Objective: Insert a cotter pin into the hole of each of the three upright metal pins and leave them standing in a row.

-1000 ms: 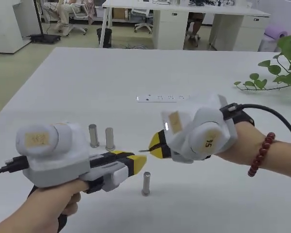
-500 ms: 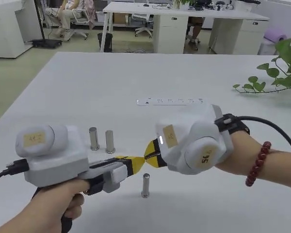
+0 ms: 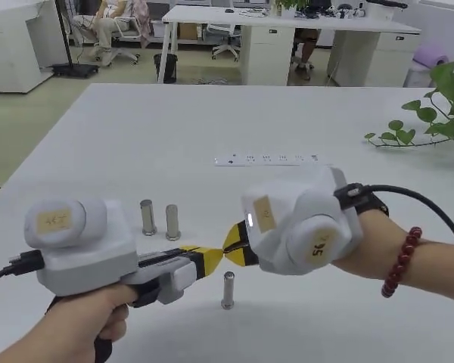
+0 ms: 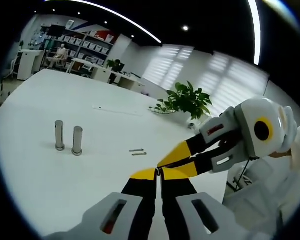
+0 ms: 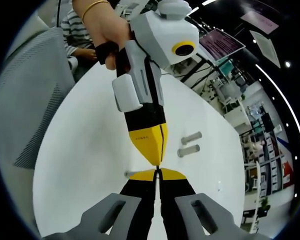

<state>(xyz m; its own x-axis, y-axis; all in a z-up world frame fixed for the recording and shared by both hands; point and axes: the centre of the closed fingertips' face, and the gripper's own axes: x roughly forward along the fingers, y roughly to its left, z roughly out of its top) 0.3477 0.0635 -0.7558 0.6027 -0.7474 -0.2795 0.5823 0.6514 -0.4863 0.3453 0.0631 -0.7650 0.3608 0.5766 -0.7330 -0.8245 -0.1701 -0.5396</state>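
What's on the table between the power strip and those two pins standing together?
Nothing: the head view shows bare table between the power strip and the two pins.

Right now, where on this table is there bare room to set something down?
Bare: the table beyond the power strip, and the stretch from the two upright pins to the left edge. Crowded: the near middle, where the left gripper and the right gripper, shut on a cotter pin, meet tip to tip by the lone pin.

3 metal pins (image 3: 147,218) (image 3: 172,221) (image 3: 228,290), 2 loose cotter pins (image 4: 136,150) (image 4: 139,154).
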